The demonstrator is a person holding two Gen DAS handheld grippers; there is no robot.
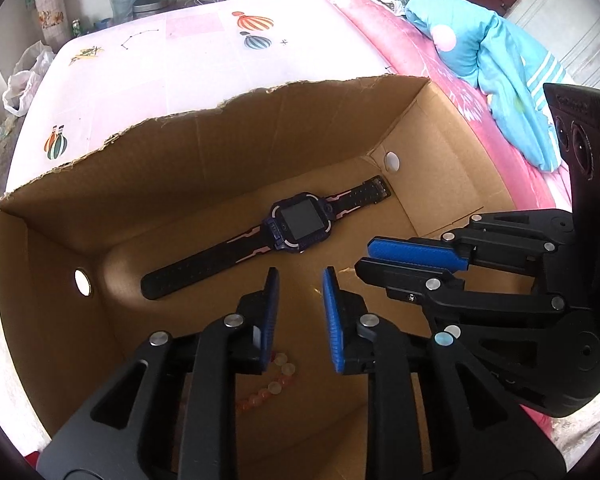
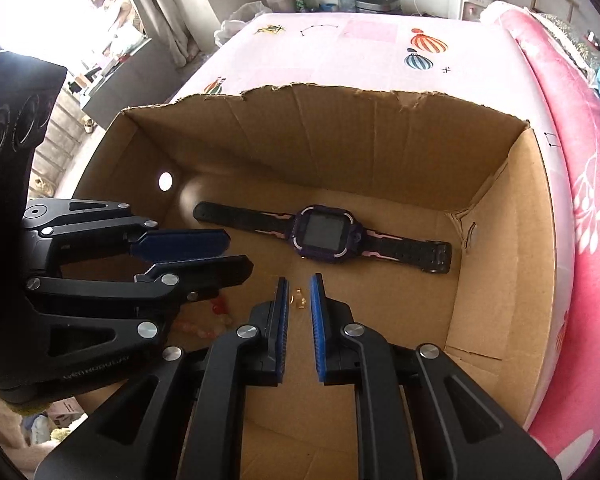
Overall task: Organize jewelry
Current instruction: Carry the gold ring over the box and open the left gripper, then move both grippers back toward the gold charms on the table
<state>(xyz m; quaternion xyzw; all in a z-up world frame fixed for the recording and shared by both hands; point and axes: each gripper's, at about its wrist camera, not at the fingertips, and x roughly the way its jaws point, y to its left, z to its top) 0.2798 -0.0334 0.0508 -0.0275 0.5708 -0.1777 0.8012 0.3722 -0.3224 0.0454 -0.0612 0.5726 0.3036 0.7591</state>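
Observation:
An open cardboard box [image 1: 180,168] [image 2: 340,140] stands on the bed. A black and purple smartwatch [image 1: 296,222] [image 2: 326,234] lies flat on its floor. My left gripper [image 1: 302,276] [image 2: 240,254] hangs over the box floor with a gap between its blue pads and nothing in it. A pink bead bracelet [image 1: 278,376] [image 2: 208,328] lies on the cardboard below its left finger. My right gripper [image 2: 300,282] [image 1: 366,258] sits beside it with its jaws nearly together. A small gold piece [image 2: 299,298] shows between its fingertips.
The box's far rim is torn and its end walls have round holes [image 1: 82,282]. A pink sheet [image 1: 204,60] printed with balloons covers the bed beyond. A blue quilt [image 1: 500,68] lies on a pink blanket [image 2: 580,160] to the right.

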